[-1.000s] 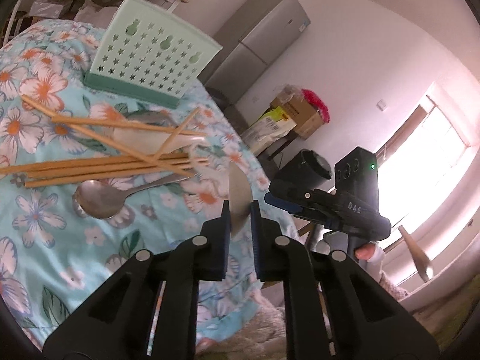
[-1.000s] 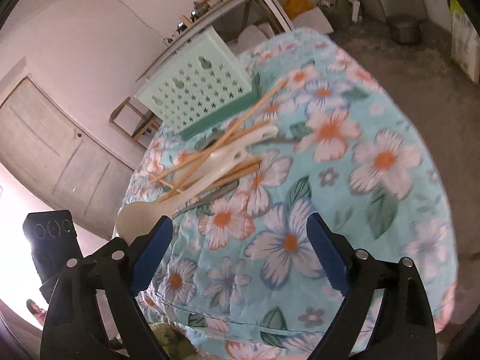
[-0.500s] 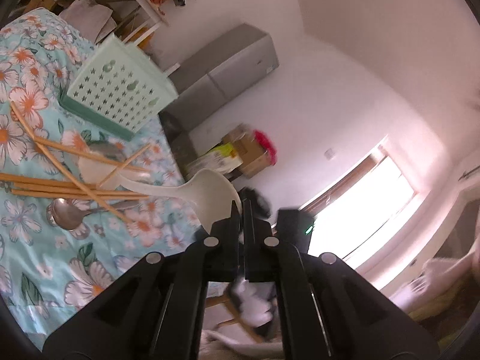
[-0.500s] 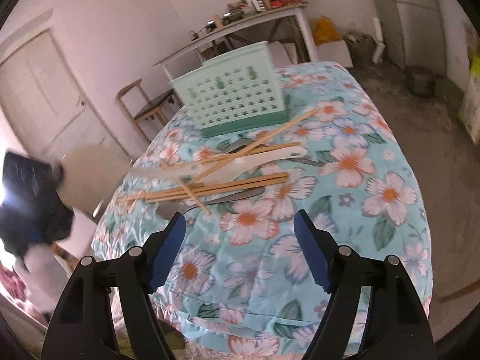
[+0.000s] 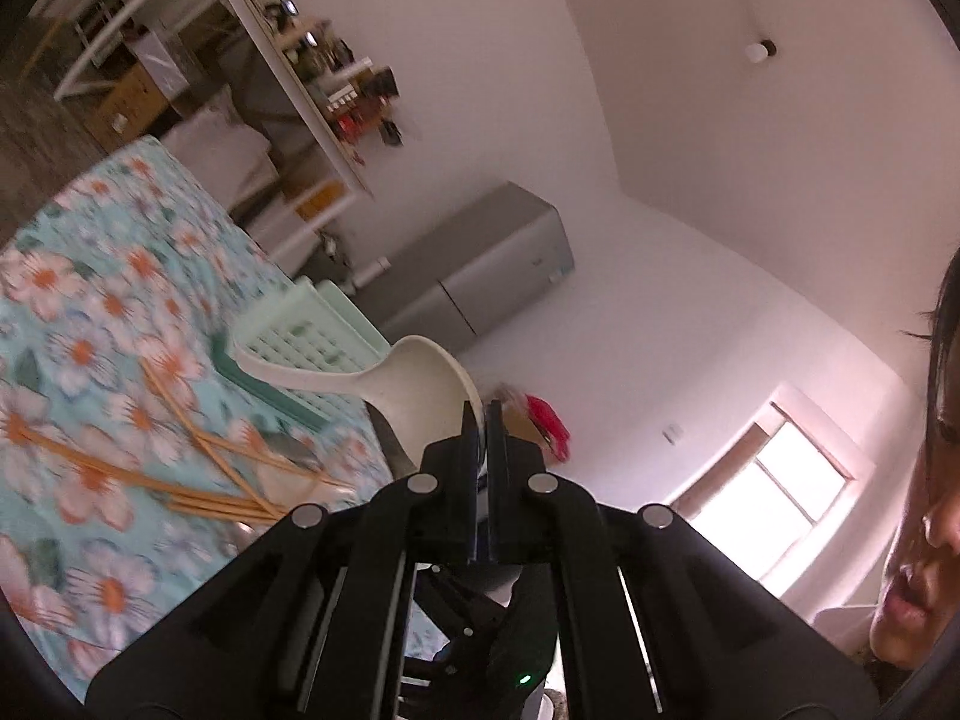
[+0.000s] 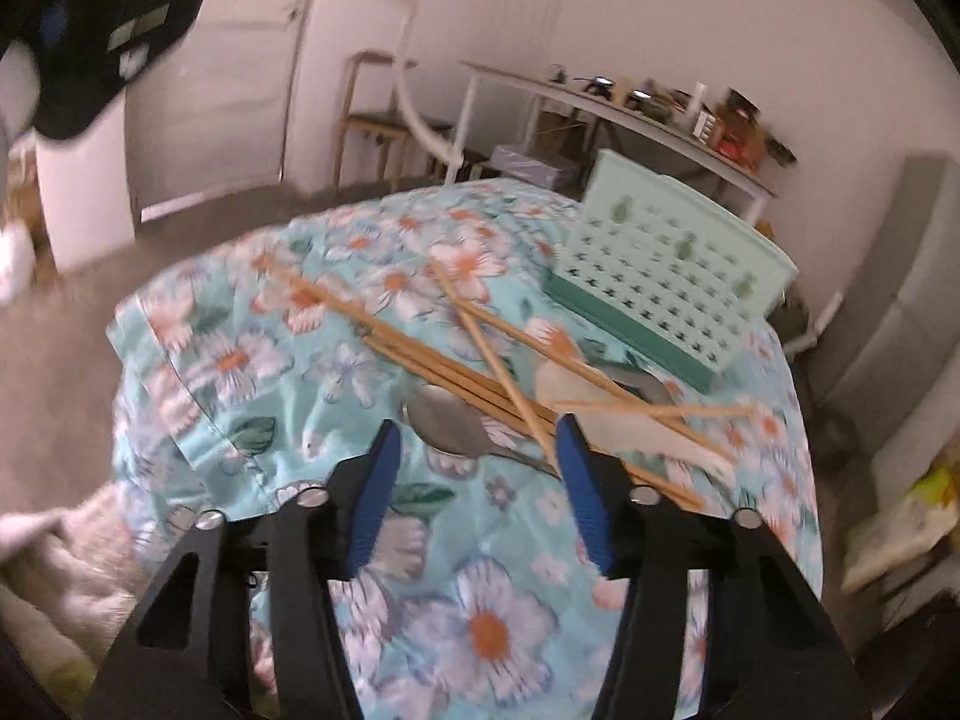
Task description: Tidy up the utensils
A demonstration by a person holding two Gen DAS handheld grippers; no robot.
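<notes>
My left gripper (image 5: 478, 420) is shut on the bowl rim of a white ladle (image 5: 414, 387), held in the air with its handle pointing left over the table. The mint green basket (image 5: 312, 348) stands behind it and also shows in the right wrist view (image 6: 666, 264). My right gripper (image 6: 474, 480) is open and empty, low over the floral tablecloth (image 6: 252, 372), just short of a metal spoon (image 6: 456, 426). Several wooden chopsticks (image 6: 456, 366) lie crossed over the spoon and a white spoon (image 6: 624, 414).
A grey fridge (image 5: 474, 276) and a cluttered shelf table (image 5: 312, 84) stand behind the table. A wooden chair (image 6: 378, 114) and a door (image 6: 210, 72) are at the far side. The person's face (image 5: 924, 480) is at the right edge.
The left gripper has lifted the white ladle off the pile and swung up and away. The right gripper has swung round and come down close to the metal spoon and chopsticks.
</notes>
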